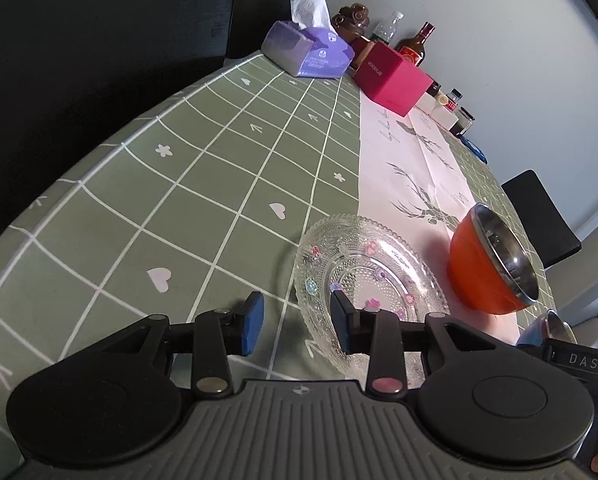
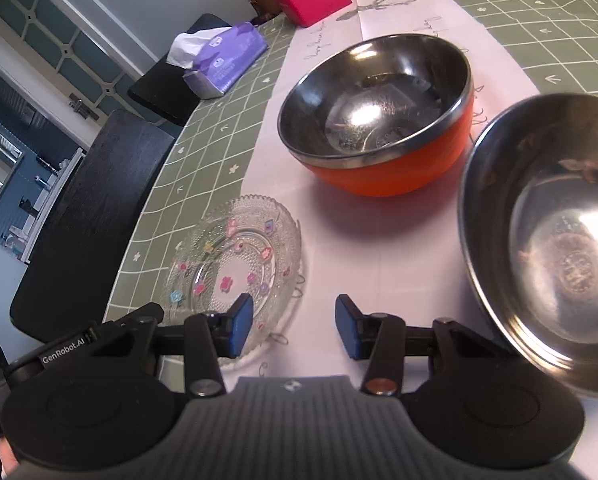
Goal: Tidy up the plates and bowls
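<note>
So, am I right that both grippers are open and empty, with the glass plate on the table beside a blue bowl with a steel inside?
Not quite: the bowl beside the glass plate is orange outside, not blue, as the right wrist view shows. The rest holds: the left gripper and right gripper are open and empty, and the bowl's inside is steel.

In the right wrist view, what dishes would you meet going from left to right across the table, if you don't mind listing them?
Glass plate → orange bowl → steel bowl, which is cut off by the right edge of the picture.
</note>
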`<act>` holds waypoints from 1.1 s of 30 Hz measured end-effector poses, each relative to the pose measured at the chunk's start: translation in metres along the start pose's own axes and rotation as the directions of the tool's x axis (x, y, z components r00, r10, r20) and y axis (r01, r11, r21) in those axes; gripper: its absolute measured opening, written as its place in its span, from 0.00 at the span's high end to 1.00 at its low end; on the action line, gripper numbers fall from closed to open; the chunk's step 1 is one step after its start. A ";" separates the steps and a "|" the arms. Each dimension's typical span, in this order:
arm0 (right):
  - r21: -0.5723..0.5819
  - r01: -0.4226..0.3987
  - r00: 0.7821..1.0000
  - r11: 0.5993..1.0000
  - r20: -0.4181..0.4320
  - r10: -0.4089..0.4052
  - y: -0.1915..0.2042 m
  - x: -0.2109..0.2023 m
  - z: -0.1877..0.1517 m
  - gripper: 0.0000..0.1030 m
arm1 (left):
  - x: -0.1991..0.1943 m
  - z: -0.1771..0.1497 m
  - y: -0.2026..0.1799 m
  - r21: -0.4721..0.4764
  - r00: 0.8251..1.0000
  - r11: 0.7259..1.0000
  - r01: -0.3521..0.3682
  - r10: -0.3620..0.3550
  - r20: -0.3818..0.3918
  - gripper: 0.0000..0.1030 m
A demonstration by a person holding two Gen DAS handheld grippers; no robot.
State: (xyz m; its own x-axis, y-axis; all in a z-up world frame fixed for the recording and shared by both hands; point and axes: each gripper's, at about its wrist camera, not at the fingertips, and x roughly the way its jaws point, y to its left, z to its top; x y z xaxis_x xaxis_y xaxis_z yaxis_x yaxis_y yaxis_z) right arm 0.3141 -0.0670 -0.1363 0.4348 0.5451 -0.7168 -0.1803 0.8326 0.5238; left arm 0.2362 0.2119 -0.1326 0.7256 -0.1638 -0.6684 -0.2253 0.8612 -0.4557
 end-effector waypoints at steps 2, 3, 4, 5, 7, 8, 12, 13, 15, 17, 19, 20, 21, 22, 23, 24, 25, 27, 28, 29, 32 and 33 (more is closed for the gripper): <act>0.004 0.000 1.000 1.000 -0.005 0.000 0.001 0.005 0.002 0.60 | 0.003 0.002 0.000 0.005 1.000 1.000 0.011 -0.011 0.004 0.60; 0.006 0.001 1.000 1.000 -0.007 -0.001 0.001 0.007 0.003 0.62 | 0.005 0.003 -0.001 0.003 1.000 1.000 0.014 -0.014 0.004 0.60; 0.007 -0.002 1.000 1.000 -0.007 0.002 0.001 0.008 0.004 0.63 | 0.006 0.004 -0.001 0.002 1.000 1.000 0.017 -0.017 0.004 0.60; 0.008 -0.004 1.000 1.000 -0.007 0.004 0.001 0.010 0.005 0.65 | 0.007 0.004 -0.001 0.003 1.000 1.000 0.019 -0.019 0.003 0.60; 0.014 -0.003 1.000 1.000 -0.008 0.003 0.000 0.014 0.006 0.70 | 0.009 0.006 -0.003 0.011 1.000 1.000 0.018 -0.018 0.002 0.60; 0.016 -0.007 1.000 1.000 -0.005 0.007 0.000 0.015 0.007 0.72 | 0.010 0.007 -0.003 0.016 1.000 1.000 0.018 -0.018 0.002 0.63; 0.015 -0.010 1.000 1.000 -0.004 0.010 -0.001 0.020 0.009 0.84 | 0.012 0.005 -0.005 0.043 1.000 0.999 0.008 -0.008 -0.003 0.83; 0.009 -0.009 1.000 1.000 -0.005 0.009 -0.001 0.020 0.008 0.88 | 0.013 0.005 -0.006 0.052 1.000 0.999 0.009 -0.009 -0.007 0.86; -0.002 -0.016 1.000 1.000 -0.005 0.016 -0.001 0.021 0.006 0.91 | 0.012 0.003 -0.008 0.068 1.000 0.998 0.000 0.000 -0.001 0.87; -0.014 -0.017 1.000 1.000 -0.002 0.017 0.002 0.022 0.006 0.94 | 0.011 0.003 -0.010 0.084 1.000 0.996 -0.011 0.011 0.001 0.87; -0.027 -0.003 1.000 1.000 -0.001 0.003 0.005 0.022 0.007 0.93 | 0.010 0.003 -0.012 0.093 1.000 0.995 -0.021 0.021 0.003 0.89; -0.031 0.002 1.000 1.000 -0.002 -0.002 0.006 0.022 0.007 0.93 | 0.008 0.003 -0.013 0.098 1.000 0.995 -0.026 0.026 0.006 0.90; -0.032 0.006 1.000 0.999 -0.002 -0.006 0.006 0.022 0.007 0.93 | 0.007 0.003 -0.014 0.105 1.000 0.994 -0.028 0.027 0.009 0.91; -0.033 0.010 1.000 0.999 -0.001 -0.010 0.007 0.022 0.007 0.93 | 0.005 0.002 -0.014 0.111 1.000 0.994 -0.026 0.025 0.011 0.91; -0.034 0.012 1.000 0.999 0.000 -0.012 0.007 0.021 0.007 0.93 | 0.003 0.002 -0.015 0.117 1.000 0.993 -0.027 0.025 0.014 0.91; -0.033 0.013 1.000 0.999 0.001 -0.013 0.007 0.020 0.007 0.93 | 0.001 0.002 -0.017 0.122 1.000 0.992 -0.028 0.026 0.016 0.91; -0.033 0.013 1.000 0.999 0.002 -0.013 0.008 0.019 0.007 0.93 | -0.001 0.002 -0.018 0.127 0.999 0.991 -0.029 0.027 0.019 0.91; -0.038 0.017 1.000 0.999 0.006 -0.016 0.011 0.017 0.008 0.93 | -0.005 0.002 -0.019 0.130 0.999 0.991 -0.031 0.028 0.025 0.91; -0.044 0.019 1.000 0.999 0.011 -0.018 0.012 0.015 0.007 0.93 | -0.007 0.001 -0.020 0.132 0.999 0.991 -0.031 0.027 0.027 0.91; -0.050 0.020 1.000 0.999 0.015 -0.019 0.013 0.013 0.007 0.93 | -0.009 0.001 -0.020 0.134 0.999 0.991 -0.031 0.028 0.028 0.91; -0.062 0.017 1.000 0.998 0.022 -0.016 0.016 0.007 0.005 0.93 | -0.016 -0.002 -0.023 0.140 0.999 0.990 -0.034 0.029 0.036 0.91; -0.065 0.016 1.000 0.998 0.024 -0.015 0.017 0.004 0.003 0.93 | -0.020 -0.004 -0.025 0.143 0.999 0.989 -0.034 0.029 0.041 0.91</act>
State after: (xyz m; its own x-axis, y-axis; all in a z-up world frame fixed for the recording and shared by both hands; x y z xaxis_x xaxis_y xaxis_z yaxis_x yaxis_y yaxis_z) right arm 0.3154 -0.0515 -0.1288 0.4589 0.5302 -0.7129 -0.2300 0.8459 0.4811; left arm 0.2250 0.1921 -0.1102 0.7448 -0.1193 -0.6565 -0.1548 0.9261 -0.3439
